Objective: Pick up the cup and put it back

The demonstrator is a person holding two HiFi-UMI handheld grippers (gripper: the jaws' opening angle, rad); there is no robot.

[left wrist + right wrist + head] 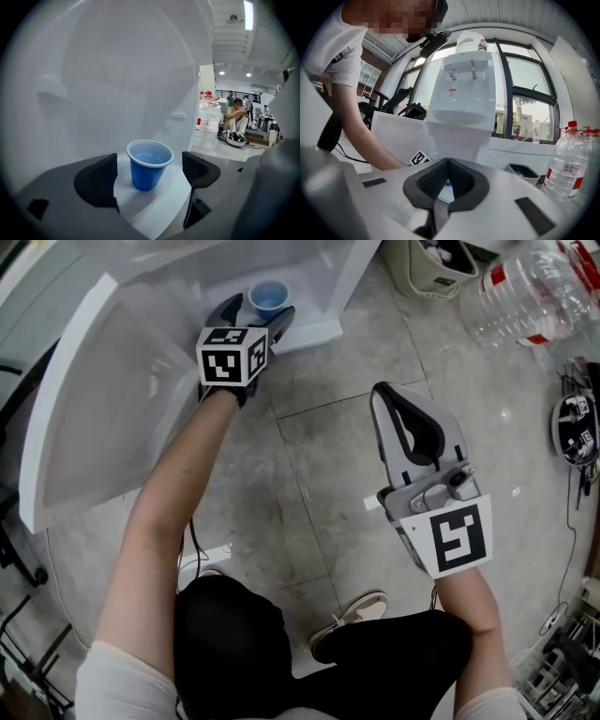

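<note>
A small blue cup (269, 298) stands upright on the white bottom ledge (314, 333) of a water dispenser's open lower compartment. My left gripper (255, 317) reaches in with one jaw on each side of the cup. In the left gripper view the cup (147, 166) sits between the dark pads (96, 180), with a gap on both sides, so the left gripper (148, 174) is open and not touching it. My right gripper (386, 395) hangs over the floor tiles to the right, shut and empty. In its own view the right gripper (448, 164) points at the dispenser (461, 93).
The compartment's white door (103, 399) swings open at the left. Large clear water bottles (530, 287) and a beige bin (436, 268) stand at the right rear. A helmet (574, 427) and cables lie at the right edge. The person's shoe (361, 606) rests on the tiles.
</note>
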